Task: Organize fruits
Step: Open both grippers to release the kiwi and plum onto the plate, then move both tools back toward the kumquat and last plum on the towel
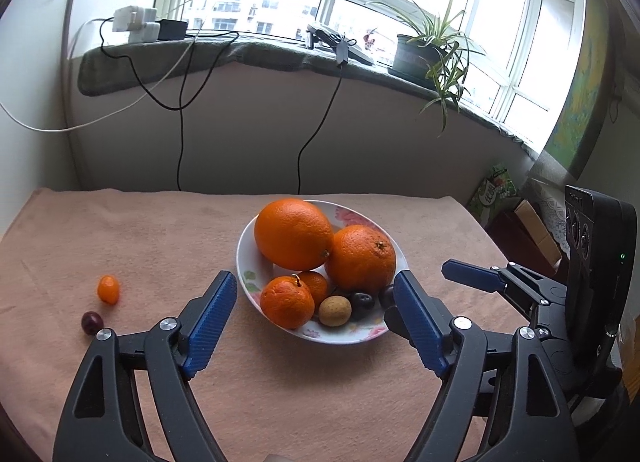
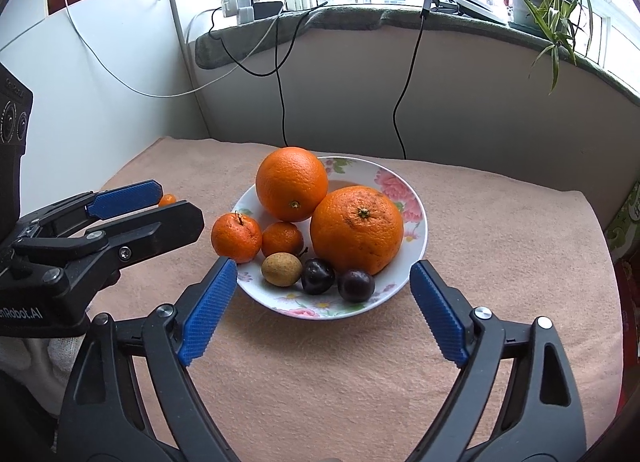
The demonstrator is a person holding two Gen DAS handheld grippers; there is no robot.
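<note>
Blue ribbed pads of the left tool point(image 1: 316, 286) and the right tool point(image 2: 323, 272) stand wide apart, gripping nothing, both poised near the white flower-patterned bowl point(image 2: 404, 182) on the peach cloth-covered worktop point(image 2: 320, 374). Inside the bowl lie two large oranges point(image 2: 356, 228), two small tangerines point(image 2: 236, 237), a tan round fruit point(image 2: 281, 269) and two dark plums point(image 2: 356, 285). Only the left view shows clearly a small oval orange kumquat point(image 1: 108, 289) and a dark grape point(image 1: 91, 322) lying loose on the cloth, well apart from the bowl.

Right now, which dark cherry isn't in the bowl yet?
The dark cherry on the cloth beside the kumquat; the other two sit inside the bowl.
</note>
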